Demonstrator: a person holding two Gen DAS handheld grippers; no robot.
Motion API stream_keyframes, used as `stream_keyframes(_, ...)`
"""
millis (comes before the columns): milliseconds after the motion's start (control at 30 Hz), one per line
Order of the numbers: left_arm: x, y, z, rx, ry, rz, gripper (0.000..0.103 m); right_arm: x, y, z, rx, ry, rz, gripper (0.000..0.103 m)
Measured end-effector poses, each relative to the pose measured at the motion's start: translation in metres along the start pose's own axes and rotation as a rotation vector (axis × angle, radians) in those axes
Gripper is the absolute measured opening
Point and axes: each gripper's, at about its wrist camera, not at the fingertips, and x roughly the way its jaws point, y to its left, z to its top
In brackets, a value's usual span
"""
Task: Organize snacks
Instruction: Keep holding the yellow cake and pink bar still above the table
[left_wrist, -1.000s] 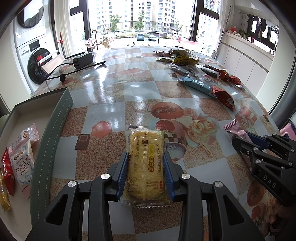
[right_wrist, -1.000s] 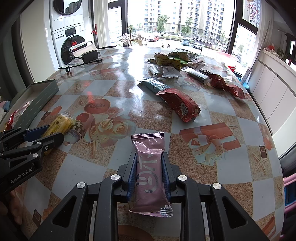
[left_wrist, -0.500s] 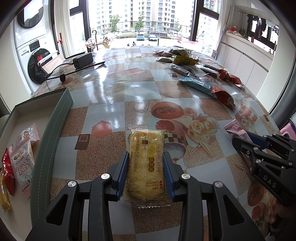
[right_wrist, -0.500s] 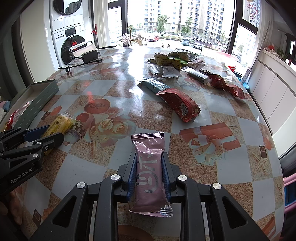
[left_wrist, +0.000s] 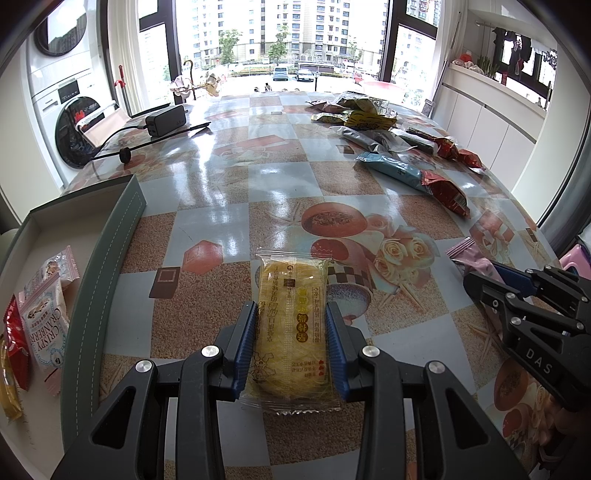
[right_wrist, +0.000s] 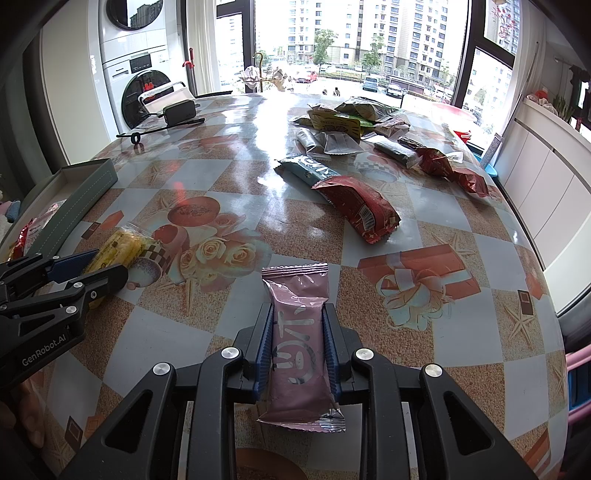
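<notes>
My left gripper (left_wrist: 291, 314) is shut on a yellow snack pack (left_wrist: 291, 325), its blue pads pressing both long sides just above the patterned table (left_wrist: 229, 192). My right gripper (right_wrist: 298, 314) is shut on a pink snack bar (right_wrist: 299, 332) in the same way. In the left wrist view the right gripper (left_wrist: 476, 275) shows at the right edge with the pink snack bar (left_wrist: 465, 253) poking out. The left gripper (right_wrist: 99, 264) and the yellow snack pack (right_wrist: 120, 245) show at the left of the right wrist view. A grey-green box (left_wrist: 107, 258) with several snacks inside lies to the left.
Loose snacks lie at the table's far right: a red pack (right_wrist: 360, 208), a teal bar (right_wrist: 304, 168) and a pile (right_wrist: 347, 118) behind. A black charger (left_wrist: 164, 120) with its cable sits far left. A washing machine (right_wrist: 140, 88) and white cabinets (right_wrist: 546, 166) flank the table.
</notes>
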Motion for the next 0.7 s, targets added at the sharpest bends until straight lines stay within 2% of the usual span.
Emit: stream_keyframes(700,0.0000,-0.0010,0.0000,0.001,-0.001,0.003,0.039,-0.0003,0.0006,0.0001,-0.017,-0.001,-0.022,0.027)
